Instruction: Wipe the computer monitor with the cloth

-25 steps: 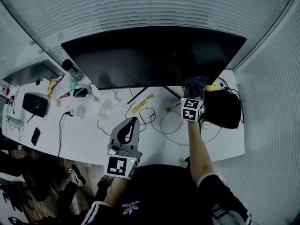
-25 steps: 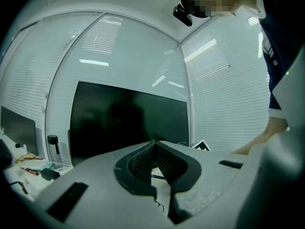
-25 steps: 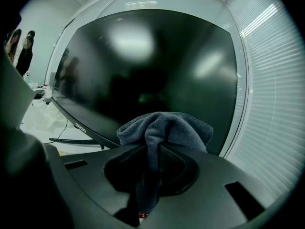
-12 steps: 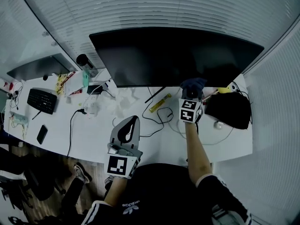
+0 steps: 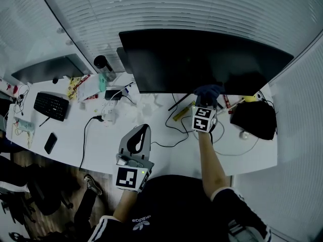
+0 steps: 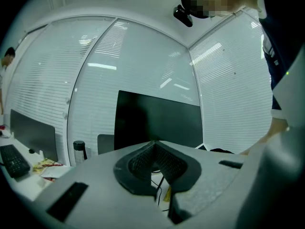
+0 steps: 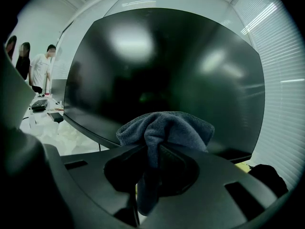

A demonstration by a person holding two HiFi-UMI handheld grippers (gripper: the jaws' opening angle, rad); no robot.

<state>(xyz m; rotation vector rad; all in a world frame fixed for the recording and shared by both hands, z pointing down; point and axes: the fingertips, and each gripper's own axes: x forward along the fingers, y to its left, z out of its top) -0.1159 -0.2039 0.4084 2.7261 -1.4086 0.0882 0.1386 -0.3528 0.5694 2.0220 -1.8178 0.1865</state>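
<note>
Seemingly mid-wipe, the right gripper (image 5: 207, 101), clamped on the bunched cloth (image 5: 209, 90), holds it by the lower edge of the monitor (image 5: 202, 59) along the bench's (image 5: 151, 158) far edge, with much of the screen likely left to wipe, while the left gripper (image 5: 144, 129) hangs closed and empty.

Your right gripper (image 7: 152, 152) has its jaws pinched together on the cloth (image 7: 167, 128), which bunches above them while a tail hangs down between. The dark monitor (image 7: 167, 66) fills most of the view. The cloth sits before its lower edge, perhaps touching the screen. Toward the table's (image 7: 78, 137) left end lies a keyboard (image 7: 39, 104), with people (image 7: 40, 66) standing beyond.
</note>
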